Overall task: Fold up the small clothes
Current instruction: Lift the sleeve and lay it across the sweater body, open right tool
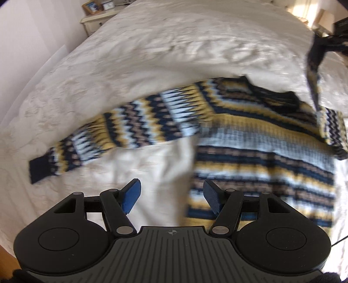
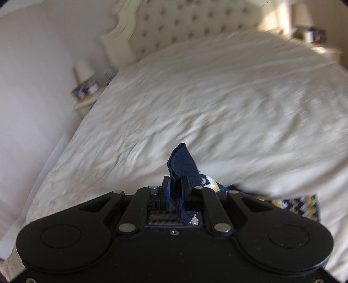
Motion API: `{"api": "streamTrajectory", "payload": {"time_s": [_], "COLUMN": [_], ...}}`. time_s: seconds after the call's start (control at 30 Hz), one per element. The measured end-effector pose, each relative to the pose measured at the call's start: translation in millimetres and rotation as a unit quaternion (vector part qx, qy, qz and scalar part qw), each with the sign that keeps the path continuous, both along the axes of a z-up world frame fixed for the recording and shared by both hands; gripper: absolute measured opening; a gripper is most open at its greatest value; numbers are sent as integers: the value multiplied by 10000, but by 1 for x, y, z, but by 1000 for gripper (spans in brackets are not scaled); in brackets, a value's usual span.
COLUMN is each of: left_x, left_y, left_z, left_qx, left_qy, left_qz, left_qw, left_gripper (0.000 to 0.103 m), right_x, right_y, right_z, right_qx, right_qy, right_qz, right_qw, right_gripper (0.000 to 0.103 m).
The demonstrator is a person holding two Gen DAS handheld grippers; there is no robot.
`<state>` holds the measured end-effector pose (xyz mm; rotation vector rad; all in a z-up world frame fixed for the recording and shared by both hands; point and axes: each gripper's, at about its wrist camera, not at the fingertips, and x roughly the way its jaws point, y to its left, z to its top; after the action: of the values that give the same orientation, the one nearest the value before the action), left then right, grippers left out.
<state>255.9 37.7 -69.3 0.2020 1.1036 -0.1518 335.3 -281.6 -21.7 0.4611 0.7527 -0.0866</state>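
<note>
Cream quilted bedspread (image 1: 152, 54) carries the striped navy, yellow and pale-blue knitted sweater (image 1: 261, 139), lying flat ahead of the left gripper (image 1: 171, 196), whose jaws stand wide and empty. Right gripper (image 2: 175, 191) is clamped on the navy sleeve cuff (image 2: 181, 161), lifted clear. Judged step: folding that sleeve across the body. Next move calls for laying the cuff flat.

We're in a home bedroom: a wide bed (image 2: 217, 98) under a cream cover, a tufted headboard (image 2: 184, 28) behind it, and a nightstand (image 2: 83, 105) with a lamp (image 2: 83, 69) and photo frames (image 1: 92, 6).
</note>
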Motion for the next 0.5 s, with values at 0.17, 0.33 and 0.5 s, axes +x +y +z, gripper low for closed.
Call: {"api": "streamTrajectory", "payload": {"time_s": [0.17, 0.33, 0.5], "left_x": [23, 40, 54], "left_y": [42, 66, 78], "left_z": [-6, -12, -23], "left_qx": [167, 168, 44], "left_qy": [4, 77, 239], "left_qz": [99, 239, 400], "left_qw": [9998, 9995, 9989], "left_gripper": [62, 62, 62], "right_x": [46, 70, 77], "right_y": [74, 125, 149], "right_z": [-59, -99, -115], "right_qx": [12, -132, -164], "right_qy": [555, 1085, 1222], "right_qz": [390, 583, 676], "right_qw": [9977, 9923, 9901], "right_gripper": [16, 16, 26]}}
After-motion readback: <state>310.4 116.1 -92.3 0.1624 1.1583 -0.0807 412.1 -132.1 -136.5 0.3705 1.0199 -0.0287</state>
